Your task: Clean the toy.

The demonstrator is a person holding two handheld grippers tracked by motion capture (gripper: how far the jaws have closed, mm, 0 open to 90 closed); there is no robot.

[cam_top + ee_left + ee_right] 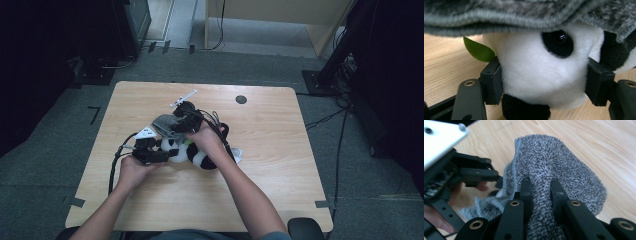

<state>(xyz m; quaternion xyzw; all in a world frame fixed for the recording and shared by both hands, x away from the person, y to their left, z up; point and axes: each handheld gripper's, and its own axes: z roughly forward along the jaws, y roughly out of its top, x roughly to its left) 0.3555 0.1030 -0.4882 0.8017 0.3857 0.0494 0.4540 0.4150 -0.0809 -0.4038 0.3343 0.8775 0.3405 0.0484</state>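
Note:
A black-and-white panda plush (200, 157) lies at the middle of the wooden table (270, 150). My left gripper (162, 155) is shut on the panda's white head (536, 75), one pad on each side (492, 80). A green leaf (477, 50) sticks out beside the head. A grey knitted hat (165, 124) hangs over the top of the head (511, 15). My right gripper (181, 124) is shut on a fold of that hat (554, 162), which is pinched between its two black jaws (541, 192). The left gripper (477, 173) shows just beyond the hat.
A round dark hole (241, 99) lies in the tabletop at the back. A small clear wrapper (236, 152) lies right of the panda. Cables (115, 170) trail off the left gripper. Dark equipment and cables stand on the grey floor around the table.

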